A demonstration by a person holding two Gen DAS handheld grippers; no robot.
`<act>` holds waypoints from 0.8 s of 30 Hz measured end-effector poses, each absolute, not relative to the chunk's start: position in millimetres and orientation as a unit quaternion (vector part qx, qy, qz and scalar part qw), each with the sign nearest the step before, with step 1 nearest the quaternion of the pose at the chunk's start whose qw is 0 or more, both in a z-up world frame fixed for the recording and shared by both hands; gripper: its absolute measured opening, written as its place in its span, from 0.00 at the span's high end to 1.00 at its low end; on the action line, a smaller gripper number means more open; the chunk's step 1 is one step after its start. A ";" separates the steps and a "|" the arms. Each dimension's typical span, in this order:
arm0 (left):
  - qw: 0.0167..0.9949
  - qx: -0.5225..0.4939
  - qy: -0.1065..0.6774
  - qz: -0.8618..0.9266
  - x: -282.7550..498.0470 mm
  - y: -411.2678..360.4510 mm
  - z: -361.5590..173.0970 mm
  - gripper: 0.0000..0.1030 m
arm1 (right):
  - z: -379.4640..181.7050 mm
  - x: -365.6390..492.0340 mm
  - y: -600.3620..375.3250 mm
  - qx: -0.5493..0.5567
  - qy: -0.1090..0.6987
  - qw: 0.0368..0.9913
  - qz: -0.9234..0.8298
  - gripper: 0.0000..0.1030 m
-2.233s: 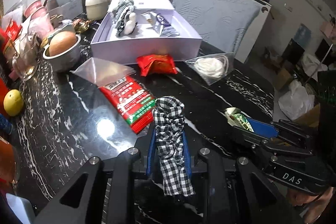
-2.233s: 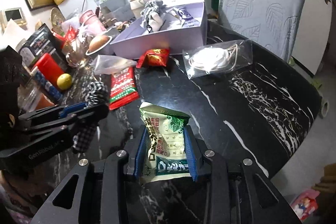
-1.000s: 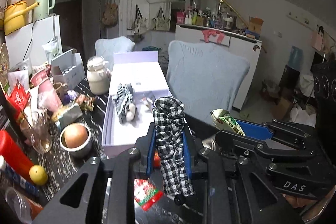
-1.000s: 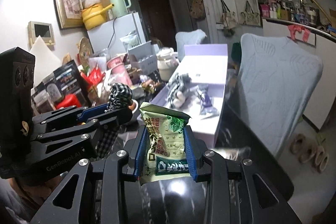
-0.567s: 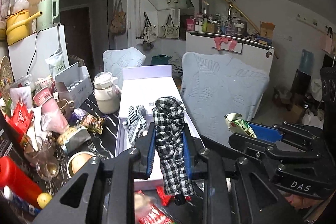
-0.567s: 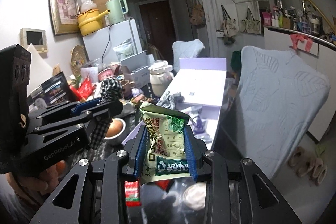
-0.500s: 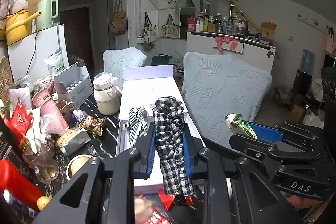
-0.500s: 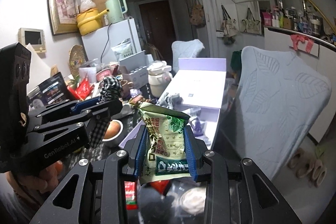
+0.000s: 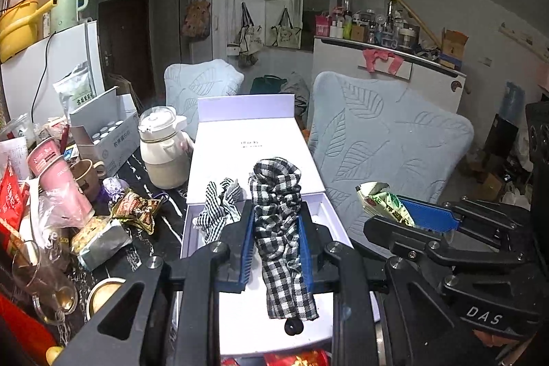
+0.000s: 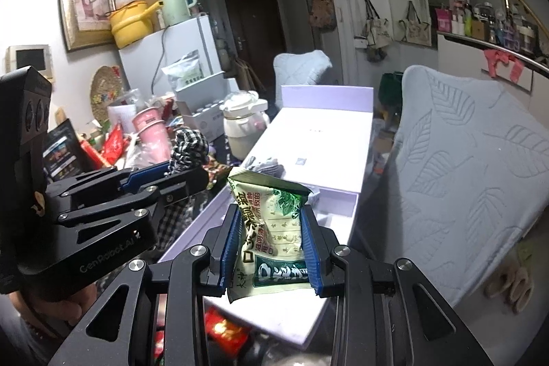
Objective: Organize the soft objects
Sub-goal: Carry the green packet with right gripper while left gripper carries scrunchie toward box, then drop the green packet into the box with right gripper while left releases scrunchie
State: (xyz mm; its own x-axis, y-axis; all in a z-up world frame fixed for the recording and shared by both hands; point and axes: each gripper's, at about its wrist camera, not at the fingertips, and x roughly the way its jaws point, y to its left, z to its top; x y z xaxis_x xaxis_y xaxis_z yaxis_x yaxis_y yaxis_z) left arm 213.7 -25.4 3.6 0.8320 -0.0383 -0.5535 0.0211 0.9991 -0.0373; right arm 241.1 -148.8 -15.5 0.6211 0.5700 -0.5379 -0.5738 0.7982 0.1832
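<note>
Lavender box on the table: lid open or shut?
Open. The lavender box has its lid folded back flat behind it, and a striped cloth lies inside.

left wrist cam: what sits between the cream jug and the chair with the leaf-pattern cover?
The lavender box, its raised lid filling the stretch between the cream jug and the leaf-pattern chair. Nothing else shows there. The left wrist view shows it best.

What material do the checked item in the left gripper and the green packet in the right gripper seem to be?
Checked scrunchie: woven fabric, matte; it gathers in soft folds. Green snack packet: probably plastic film, slightly glossy; it shows sharp creases and printed text.
</note>
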 end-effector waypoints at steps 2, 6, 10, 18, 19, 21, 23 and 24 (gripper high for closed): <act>0.956 -0.011 0.292 -0.009 223.5 -23.5 0.7 0.78 | -18.4 249.8 -145.5 -0.005 0.300 0.900 0.317 0.67; 0.954 -0.010 0.301 0.000 244.6 -18.2 -6.3 0.78 | -23.3 268.8 -139.9 -0.005 0.309 0.898 0.314 0.67; 0.951 -0.005 0.309 0.011 262.9 -14.2 -13.8 0.78 | -26.1 284.7 -134.0 -0.010 0.315 0.897 0.310 0.67; 0.938 -0.002 0.346 0.018 302.3 -8.7 -38.3 0.78 | -39.9 318.7 -124.5 -0.017 0.339 0.892 0.299 0.67; 0.936 -0.002 0.351 0.018 307.5 -8.2 -42.2 0.78 | -41.6 321.9 -122.9 -0.019 0.340 0.892 0.298 0.67; 0.933 -0.001 0.359 0.016 313.9 -8.4 -48.5 0.78 | -46.6 329.7 -120.0 -0.022 0.345 0.891 0.294 0.67; 0.929 0.008 0.370 0.018 320.9 -9.3 -57.5 0.78 | -52.8 337.9 -116.9 -0.026 0.352 0.888 0.294 0.67; 0.927 0.012 0.374 0.020 324.0 -9.8 -61.6 0.78 | -56.8 342.3 -115.4 -0.029 0.359 0.887 0.290 0.67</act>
State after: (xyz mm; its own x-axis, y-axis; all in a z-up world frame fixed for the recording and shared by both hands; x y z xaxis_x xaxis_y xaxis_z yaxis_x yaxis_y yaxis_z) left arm 324.0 -9.8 -61.6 0.7189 0.0453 -0.6937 -0.0274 0.9989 0.0369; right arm 342.3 -115.4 -56.8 0.5744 0.4930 -0.6535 -0.5346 0.8304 0.1566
